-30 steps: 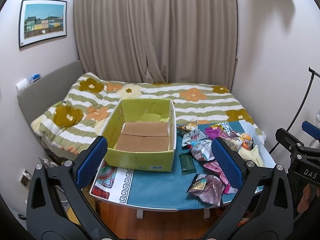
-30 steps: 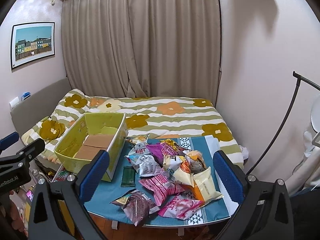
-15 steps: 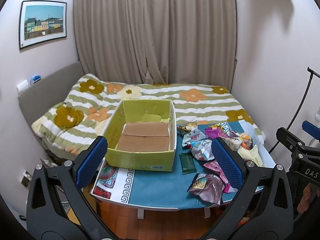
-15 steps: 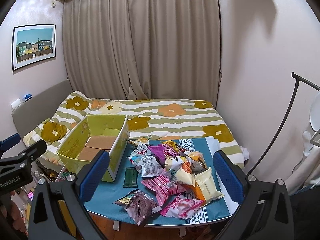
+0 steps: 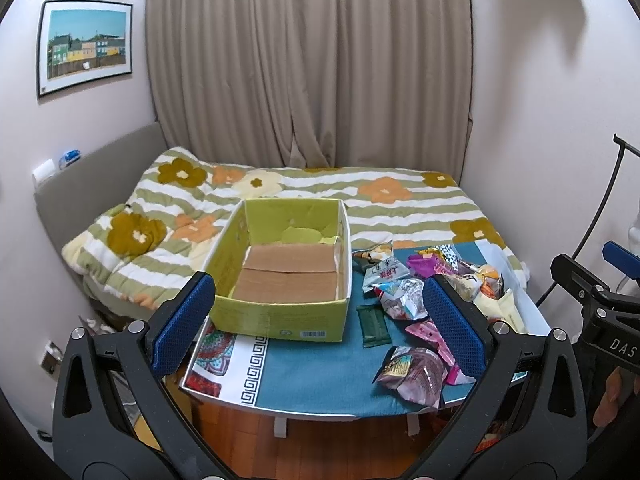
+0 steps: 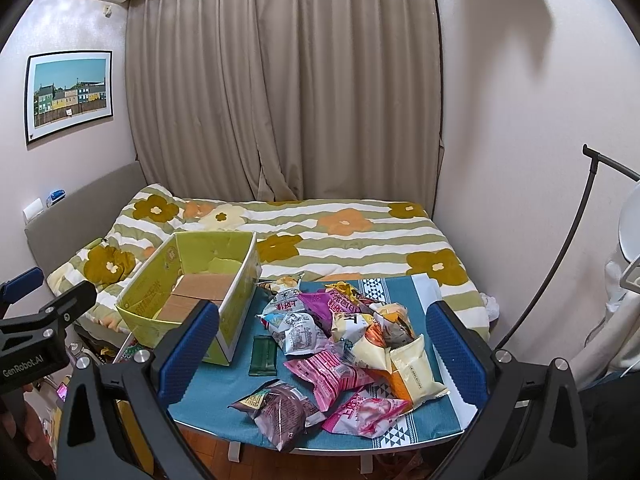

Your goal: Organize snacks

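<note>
An empty yellow-green cardboard box [image 5: 280,276] [image 6: 192,296] sits on the left of a small table with a blue cloth [image 5: 320,368] [image 6: 224,384]. A pile of snack packets [image 5: 420,292] [image 6: 344,332] lies on the right, with a dark green bar [image 5: 374,320] [image 6: 263,354] beside the box and a purple bag [image 5: 414,374] [image 6: 280,408] at the front edge. My left gripper [image 5: 318,324] is open and empty, in front of the table. My right gripper [image 6: 322,348] is open and empty, in front of the pile.
A bed with a striped flower quilt [image 5: 360,204] [image 6: 340,236] stands right behind the table. Curtains and walls close the room. A black lamp stand [image 6: 560,248] curves at the right. Wooden floor [image 5: 320,440] shows under the table.
Both grippers have drifted slightly; the view has shifted a little, with the table sitting marginally lower and closer. Nothing was taken hold of or moved on the table.
</note>
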